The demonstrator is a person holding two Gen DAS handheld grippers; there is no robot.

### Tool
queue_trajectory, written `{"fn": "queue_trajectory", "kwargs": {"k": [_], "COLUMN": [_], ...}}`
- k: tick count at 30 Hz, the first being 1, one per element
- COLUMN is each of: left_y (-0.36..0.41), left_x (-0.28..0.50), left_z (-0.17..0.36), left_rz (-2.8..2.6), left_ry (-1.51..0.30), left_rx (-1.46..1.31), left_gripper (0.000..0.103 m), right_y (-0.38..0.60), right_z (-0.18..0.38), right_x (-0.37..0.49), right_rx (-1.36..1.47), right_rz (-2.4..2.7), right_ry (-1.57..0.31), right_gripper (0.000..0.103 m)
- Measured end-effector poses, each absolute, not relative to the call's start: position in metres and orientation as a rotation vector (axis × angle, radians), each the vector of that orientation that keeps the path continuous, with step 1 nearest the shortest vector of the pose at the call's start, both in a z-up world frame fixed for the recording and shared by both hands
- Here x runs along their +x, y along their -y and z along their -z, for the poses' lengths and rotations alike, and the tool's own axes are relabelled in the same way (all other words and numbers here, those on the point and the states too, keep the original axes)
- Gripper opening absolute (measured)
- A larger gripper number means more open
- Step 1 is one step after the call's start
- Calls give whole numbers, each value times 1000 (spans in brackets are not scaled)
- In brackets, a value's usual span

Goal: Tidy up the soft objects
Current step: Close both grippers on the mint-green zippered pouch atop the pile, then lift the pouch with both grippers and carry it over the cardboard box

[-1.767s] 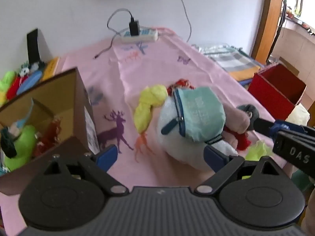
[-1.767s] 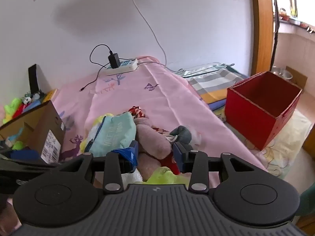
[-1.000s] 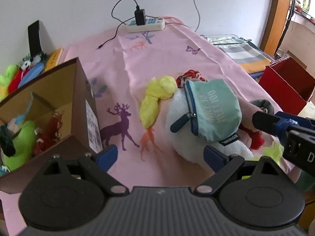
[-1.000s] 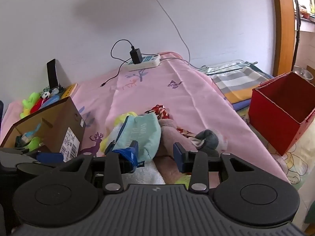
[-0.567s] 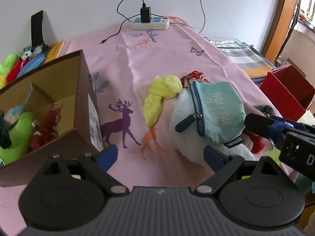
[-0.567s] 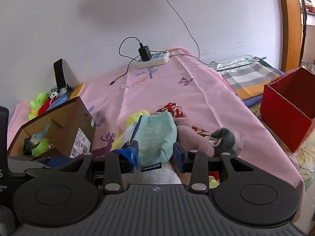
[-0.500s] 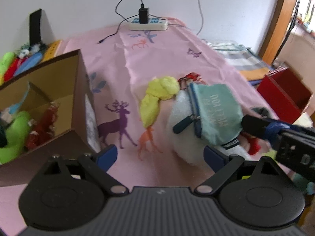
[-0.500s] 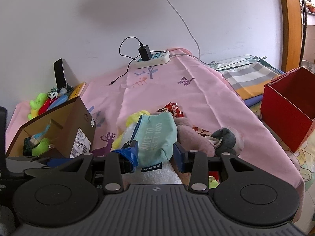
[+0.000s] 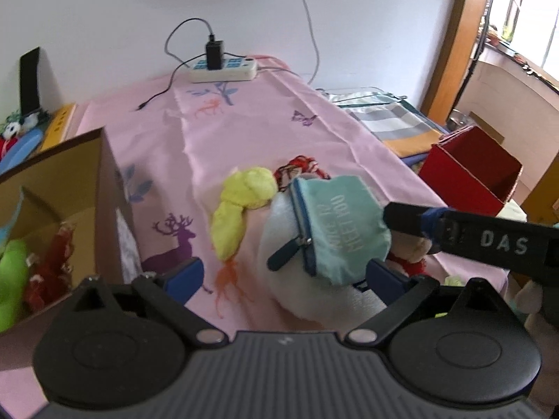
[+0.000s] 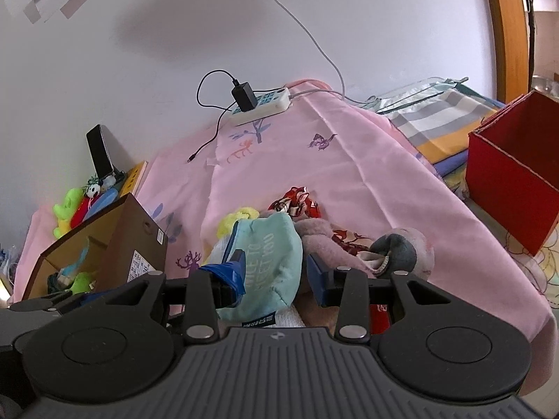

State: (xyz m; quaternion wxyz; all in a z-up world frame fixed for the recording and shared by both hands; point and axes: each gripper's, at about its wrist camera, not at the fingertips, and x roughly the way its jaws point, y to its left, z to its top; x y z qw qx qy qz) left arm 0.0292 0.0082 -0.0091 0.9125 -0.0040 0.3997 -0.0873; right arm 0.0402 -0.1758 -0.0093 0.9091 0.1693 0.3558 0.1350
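- The right gripper (image 10: pixel 276 274) is clenched on the teal zip pouch (image 10: pixel 270 265), its blue pads pressing both sides; the pouch sits on a white plush (image 9: pixel 307 293), beside a pink plush (image 10: pixel 321 241).
- The left gripper (image 9: pixel 284 276) is released, jaws wide apart over the pink tablecloth (image 9: pixel 244 129), its right pad against the white plush.
- A yellow soft toy (image 9: pixel 241 206) lies just left of the pouch on the cloth.
- The open cardboard box (image 9: pixel 66 181), with green and red toys inside, stands at the left.
- Bare cloth stretches back to a power strip (image 9: pixel 223 68) at the white wall (image 10: pixel 174 35).
- Past the table's right edge stands a red box (image 10: pixel 513 188), with folded striped fabric (image 10: pixel 440 111) behind it.
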Motion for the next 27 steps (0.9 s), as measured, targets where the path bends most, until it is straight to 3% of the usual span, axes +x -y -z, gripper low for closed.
{"fn": "queue_trajectory", "kwargs": {"k": [12, 14, 15, 16, 20, 24, 27], "left_y": [3, 3, 3, 4, 4, 2, -2], "left_x": [55, 58, 60, 61, 65, 65, 66], "left_z": [25, 28, 30, 31, 38, 38, 37], "left_rz": [273, 280, 290, 294, 303, 304, 305], "left_ry": [-860, -870, -876, -883, -894, -879, -872], "left_rx": [-25, -36, -40, -44, -58, -46, -61], "left_gripper": [96, 88, 73, 64, 58, 36, 31], "right_y": [182, 181, 180, 179, 182, 186, 187], "right_z": [30, 32, 34, 35, 43, 52, 52], "right_x": [67, 69, 70, 70, 74, 76, 72], "right_rx": [432, 431, 429, 428, 445, 488, 489], "right_rz": [-310, -313, -316, -321, -331, -350, -346], "right_ry": [-799, -803, -802, -801, -802, -811, -787], "right_gripper": [22, 22, 22, 21, 20, 12, 3]}}
